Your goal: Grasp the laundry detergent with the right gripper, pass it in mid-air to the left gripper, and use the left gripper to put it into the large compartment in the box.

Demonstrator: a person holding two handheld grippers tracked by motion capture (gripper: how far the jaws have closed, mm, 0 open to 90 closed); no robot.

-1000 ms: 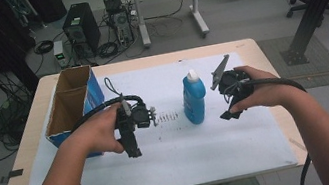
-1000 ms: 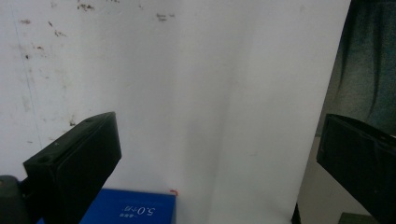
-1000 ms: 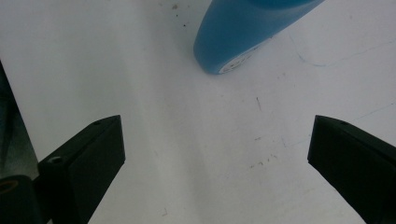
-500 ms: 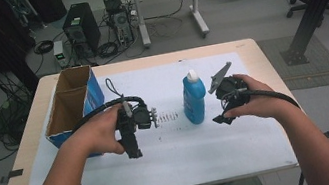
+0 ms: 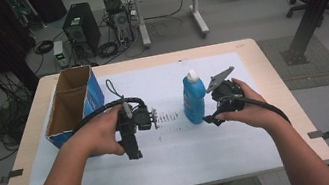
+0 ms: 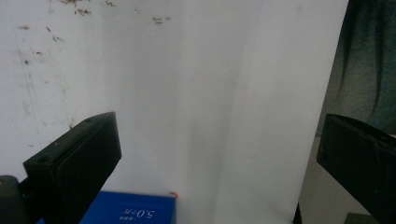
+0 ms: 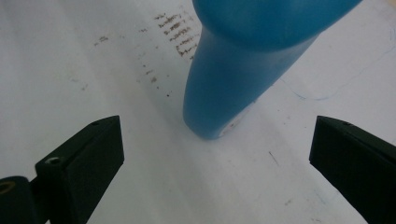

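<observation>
Blue bottle upright, centre of high view, on white sheet. Right gripper just beside bottle base, jaws wide, nothing held. Left gripper left of centre, jaws wide, empty, near blue cardboard box. Risk: low grip or off-centre jaw contact tips tall bottle; smooth plastic may slip.

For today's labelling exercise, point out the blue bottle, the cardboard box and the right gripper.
blue bottle (image 5: 194, 101): high view, middle of its body.
cardboard box (image 5: 95, 91): high view, its blue outer side wall.
right gripper (image 5: 211, 120): high view, midway between its fingertips.
</observation>
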